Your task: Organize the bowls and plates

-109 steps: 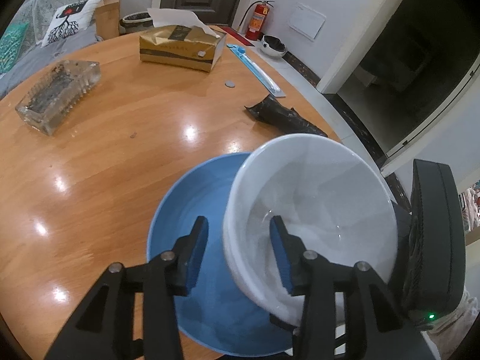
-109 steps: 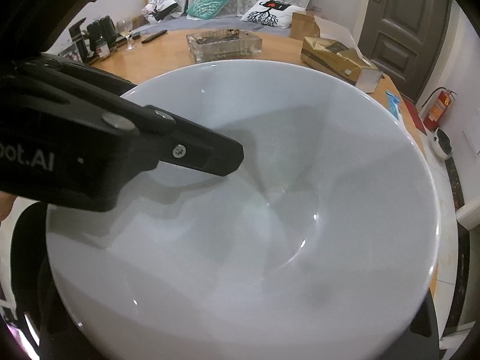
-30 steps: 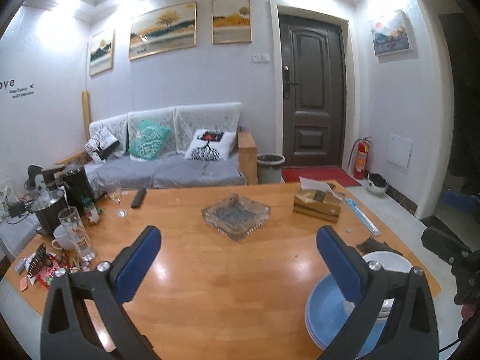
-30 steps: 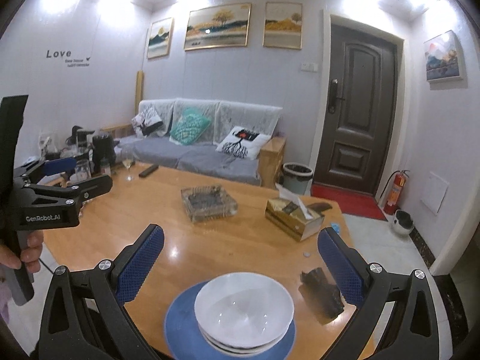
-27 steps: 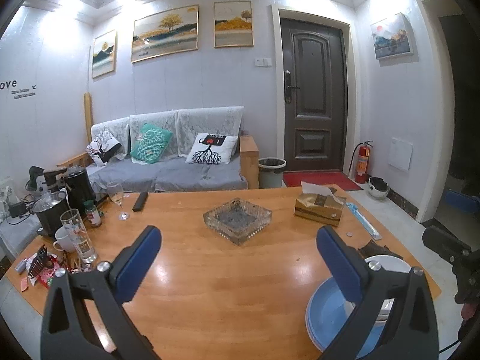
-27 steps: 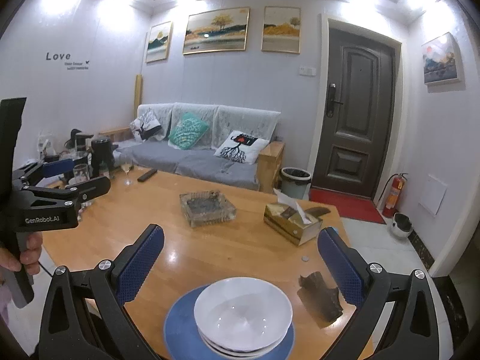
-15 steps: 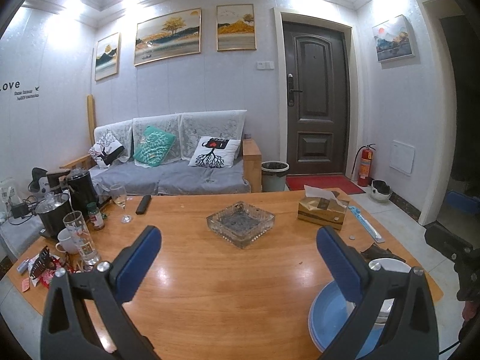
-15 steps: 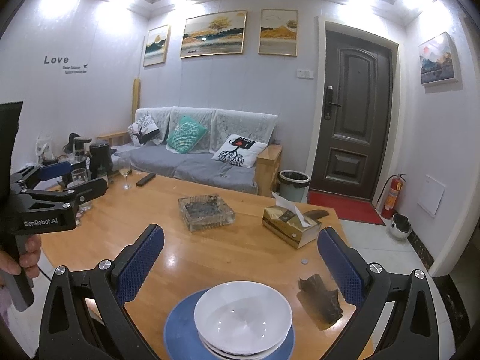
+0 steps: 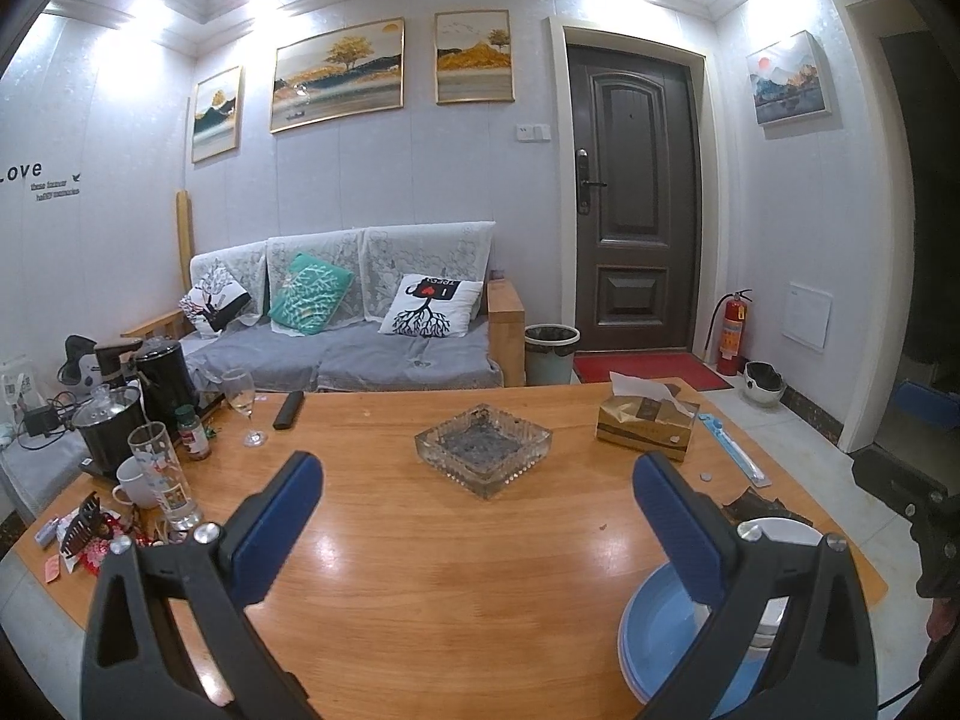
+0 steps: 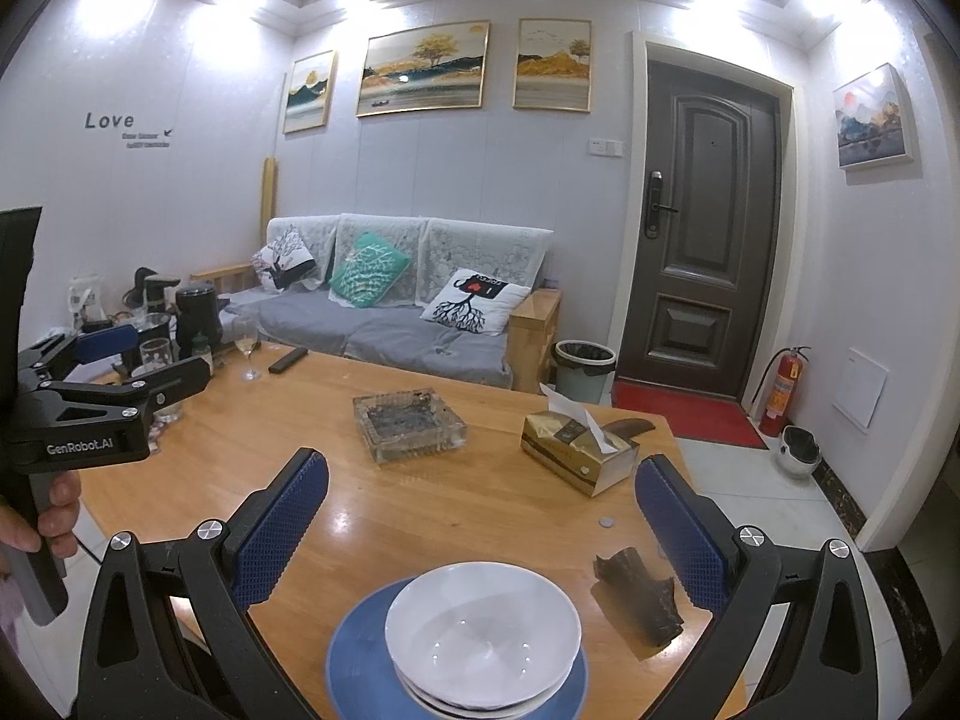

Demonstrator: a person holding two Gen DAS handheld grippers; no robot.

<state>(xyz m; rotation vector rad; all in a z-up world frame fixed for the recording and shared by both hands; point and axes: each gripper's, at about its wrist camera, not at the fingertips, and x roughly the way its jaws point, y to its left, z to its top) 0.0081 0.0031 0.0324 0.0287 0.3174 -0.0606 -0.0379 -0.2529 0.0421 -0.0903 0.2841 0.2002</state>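
Two black handheld grippers, left gripper (image 9: 474, 495) and right gripper (image 10: 480, 498), hang wide open and empty above stacked white ceramic bowls (image 10: 483, 630) on a round blue plate (image 10: 360, 669); stacking looks finished, leaving only withdrawal.

Both black two-finger grippers with blue pads up in air above round wooden table (image 10: 420, 498), nothing held. Right gripper (image 10: 480, 522) jaws spread wide, level. Left gripper (image 9: 474, 522) same, wide apart; in right view it sits off left of table, bare hand (image 10: 42, 516) wrapped round its grey handle.
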